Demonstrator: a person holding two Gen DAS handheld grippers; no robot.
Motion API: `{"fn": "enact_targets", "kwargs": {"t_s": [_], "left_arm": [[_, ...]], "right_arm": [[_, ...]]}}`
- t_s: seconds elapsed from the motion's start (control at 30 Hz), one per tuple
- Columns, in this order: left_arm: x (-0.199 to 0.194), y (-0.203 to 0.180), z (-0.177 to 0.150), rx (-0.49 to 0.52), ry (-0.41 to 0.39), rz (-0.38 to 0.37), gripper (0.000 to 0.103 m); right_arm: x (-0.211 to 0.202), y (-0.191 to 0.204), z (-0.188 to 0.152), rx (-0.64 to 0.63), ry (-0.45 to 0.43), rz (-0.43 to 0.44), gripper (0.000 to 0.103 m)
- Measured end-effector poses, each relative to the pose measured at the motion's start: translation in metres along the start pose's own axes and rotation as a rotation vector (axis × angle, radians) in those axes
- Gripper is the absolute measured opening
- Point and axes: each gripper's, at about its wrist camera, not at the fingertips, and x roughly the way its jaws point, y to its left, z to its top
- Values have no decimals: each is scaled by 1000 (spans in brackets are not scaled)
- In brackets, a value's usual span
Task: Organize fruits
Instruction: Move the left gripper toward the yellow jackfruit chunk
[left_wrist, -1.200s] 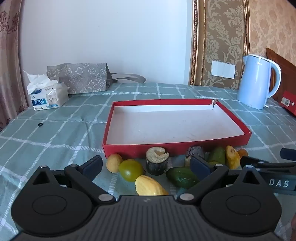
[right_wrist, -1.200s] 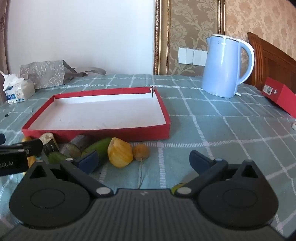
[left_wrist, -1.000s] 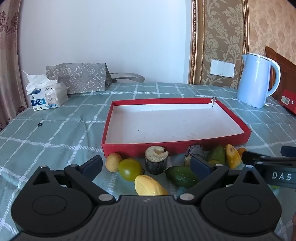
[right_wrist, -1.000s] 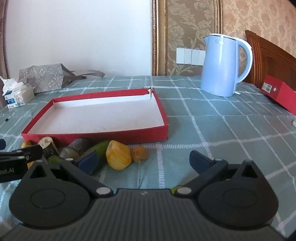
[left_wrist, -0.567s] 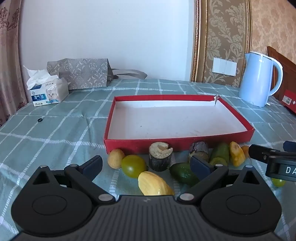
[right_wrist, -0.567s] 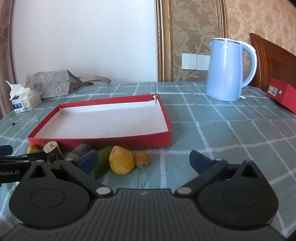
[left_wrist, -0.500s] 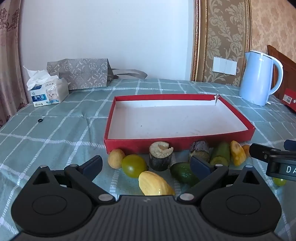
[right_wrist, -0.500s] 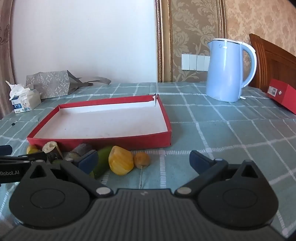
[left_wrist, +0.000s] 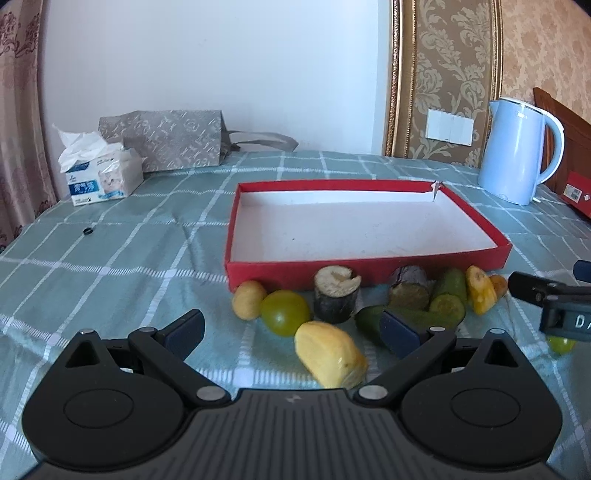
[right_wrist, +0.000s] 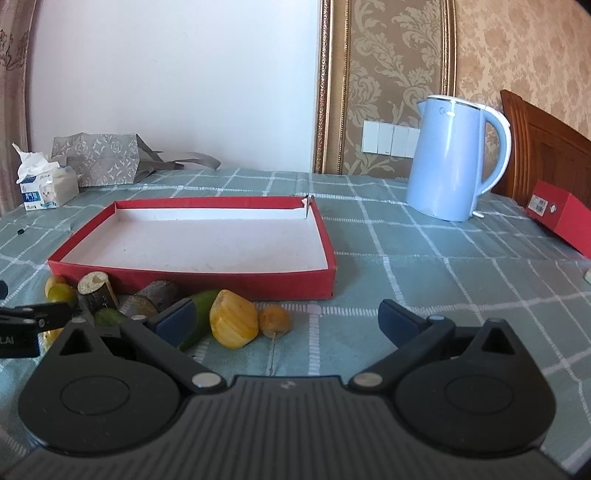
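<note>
A counter (left_wrist: 110, 258) covered with a green checked cloth is observed in both views. At the far left a tissue box (left_wrist: 101, 177) is noted, with a grey patterned bag (left_wrist: 166, 144) just behind it and a small black ring (left_wrist: 88, 231) lying apart on the cloth.

The left claw (left_wrist: 291, 328) is seen open, its blue-padded jaws spread wide and nothing held between them. Just ahead of it, a row of fruit pieces is laid along the near wall of the red tray (left_wrist: 369, 271), outside it. From left to right are recorded: a small yellow-brown fruit (left_wrist: 248, 299) touching a round green fruit (left_wrist: 285, 312); a dark stub with a pale cut top (left_wrist: 337, 291); a yellow wedge (left_wrist: 330, 354) nearest the camera; a dark green avocado-like fruit (left_wrist: 373, 319); a second dark stub (left_wrist: 410, 288); a green cucumber-like piece (left_wrist: 448, 291); a yellow piece (left_wrist: 480, 290); and a small orange fruit (left_wrist: 498, 284). The tray interior is white and holds no fruit.

The right claw (right_wrist: 286, 321) is likewise seen open and empty, held over the cloth just right of the row's end. A small green fruit (left_wrist: 560, 343) is partly hidden beneath it in the left view.

A blue kettle (right_wrist: 452, 158) stands beyond the tray, and a red box (right_wrist: 565, 218) lies at the far right.
</note>
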Motion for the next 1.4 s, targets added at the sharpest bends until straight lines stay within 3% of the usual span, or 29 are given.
{"fn": "enact_targets", "kwargs": {"t_s": [1.4], "left_arm": [[18,-15,-7,17,50,-36,102]], "right_arm": [[18,-11,-14,49,-5,9,103]]}}
